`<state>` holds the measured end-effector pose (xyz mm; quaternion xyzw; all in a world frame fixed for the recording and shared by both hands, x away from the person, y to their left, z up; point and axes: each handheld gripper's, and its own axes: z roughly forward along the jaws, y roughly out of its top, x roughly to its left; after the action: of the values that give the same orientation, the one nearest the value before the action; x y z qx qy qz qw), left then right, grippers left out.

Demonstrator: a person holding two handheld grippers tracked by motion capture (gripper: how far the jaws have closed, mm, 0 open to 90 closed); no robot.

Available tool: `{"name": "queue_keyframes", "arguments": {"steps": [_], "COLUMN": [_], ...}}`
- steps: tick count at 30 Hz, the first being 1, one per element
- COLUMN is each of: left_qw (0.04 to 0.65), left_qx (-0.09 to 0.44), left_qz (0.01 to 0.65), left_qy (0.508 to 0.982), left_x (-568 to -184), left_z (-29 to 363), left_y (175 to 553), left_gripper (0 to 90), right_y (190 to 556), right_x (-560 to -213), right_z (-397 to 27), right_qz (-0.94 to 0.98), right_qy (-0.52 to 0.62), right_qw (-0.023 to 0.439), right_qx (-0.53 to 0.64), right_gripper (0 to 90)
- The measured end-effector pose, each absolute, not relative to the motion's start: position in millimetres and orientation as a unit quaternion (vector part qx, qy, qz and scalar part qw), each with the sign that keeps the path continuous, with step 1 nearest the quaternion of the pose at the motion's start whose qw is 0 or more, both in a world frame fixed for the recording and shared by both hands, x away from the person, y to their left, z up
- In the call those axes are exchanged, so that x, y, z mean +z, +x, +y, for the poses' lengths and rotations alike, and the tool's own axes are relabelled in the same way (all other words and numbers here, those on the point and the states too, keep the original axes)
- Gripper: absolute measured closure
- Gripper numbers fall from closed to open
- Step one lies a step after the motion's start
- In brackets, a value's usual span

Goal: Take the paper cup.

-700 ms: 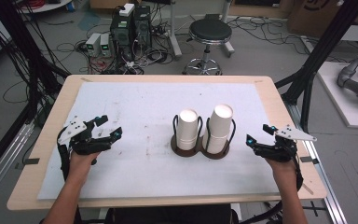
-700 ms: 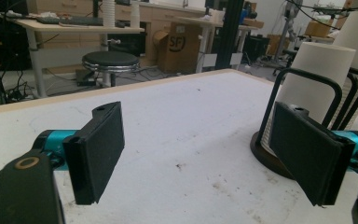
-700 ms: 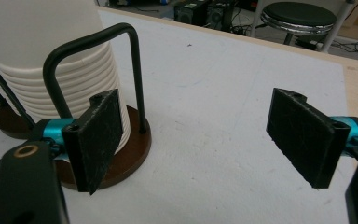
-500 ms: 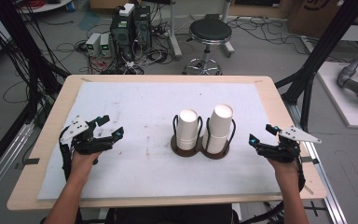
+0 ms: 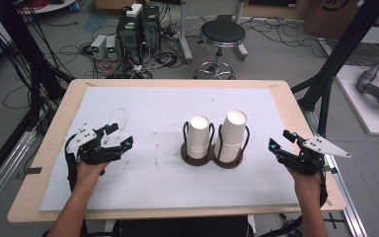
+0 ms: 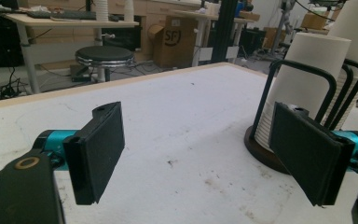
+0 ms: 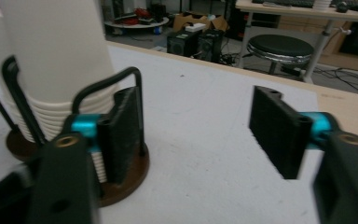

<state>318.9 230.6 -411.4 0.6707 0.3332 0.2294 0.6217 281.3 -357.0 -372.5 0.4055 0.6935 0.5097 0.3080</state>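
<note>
Two stacks of upturned white paper cups stand side by side at the table's middle, the left stack (image 5: pixel 199 136) shorter than the right stack (image 5: pixel 233 132). Both sit in a dark holder (image 5: pixel 212 157) with black wire loops. My left gripper (image 5: pixel 120 135) hovers over the white mat, left of the cups, open and empty. In the left gripper view its jaws (image 6: pixel 196 112) stand wide apart, with a cup stack (image 6: pixel 307 70) beyond the right jaw. My right gripper (image 5: pixel 280 139) is right of the cups, open and empty. The right gripper view (image 7: pixel 198 112) has a cup stack (image 7: pixel 56 51) behind its left jaw.
A white mat (image 5: pixel 153 113) covers most of the wooden table (image 5: pixel 59 128). Beyond the far edge stand a black stool (image 5: pixel 222 34), computer boxes (image 5: pixel 138 24) and floor cables. Black frame posts (image 5: pixel 325 84) rise at the right.
My right gripper has drifted a little to the right, away from the cups. The left gripper has barely moved. The cups stand as before.
</note>
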Motion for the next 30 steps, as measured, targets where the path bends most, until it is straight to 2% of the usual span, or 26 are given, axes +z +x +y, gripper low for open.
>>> {"name": "queue_keyframes", "arguments": {"steps": [5, 6, 7, 13, 18, 22, 30], "left_qw": [0.621, 0.621, 0.621, 0.618, 0.619, 0.617, 0.617], "left_qx": [0.229, 0.229, 0.226, 0.224, 0.224, 0.227, 0.221], "left_qz": [0.337, 0.337, 0.339, 0.341, 0.342, 0.339, 0.337], "left_qy": [0.669, 0.669, 0.669, 0.672, 0.671, 0.673, 0.676], "left_x": [-411.8, -411.8, -412.8, -414.0, -413.9, -414.2, -415.5], "left_z": [231.3, 231.3, 231.5, 230.5, 229.5, 228.6, 226.4], "left_y": [319.7, 319.7, 320.6, 322.0, 320.7, 320.3, 320.7], "left_gripper": [18.8, 18.8, 18.8, 18.8, 18.8, 18.8, 18.8], "right_y": [269.7, 269.7, 266.8, 260.3, 252.4, 249.3, 266.1], "right_x": [-359.7, -359.7, -353.3, -342.1, -332.5, -329.2, -354.7], "right_z": [-345.8, -345.8, -342.0, -328.4, -310.4, -292.0, -246.5], "right_qz": [0.696, 0.696, 0.694, 0.697, 0.695, 0.695, 0.743], "right_qy": [0.377, 0.377, 0.370, 0.340, 0.316, 0.296, 0.269], "right_qw": [0.335, 0.335, 0.341, 0.351, 0.346, 0.318, 0.254], "right_qx": [0.511, 0.511, 0.515, 0.524, 0.545, 0.572, 0.558], "right_gripper": [64.2, 64.2, 71.1, 89.9, 90.0, 90.0, 90.0]}}
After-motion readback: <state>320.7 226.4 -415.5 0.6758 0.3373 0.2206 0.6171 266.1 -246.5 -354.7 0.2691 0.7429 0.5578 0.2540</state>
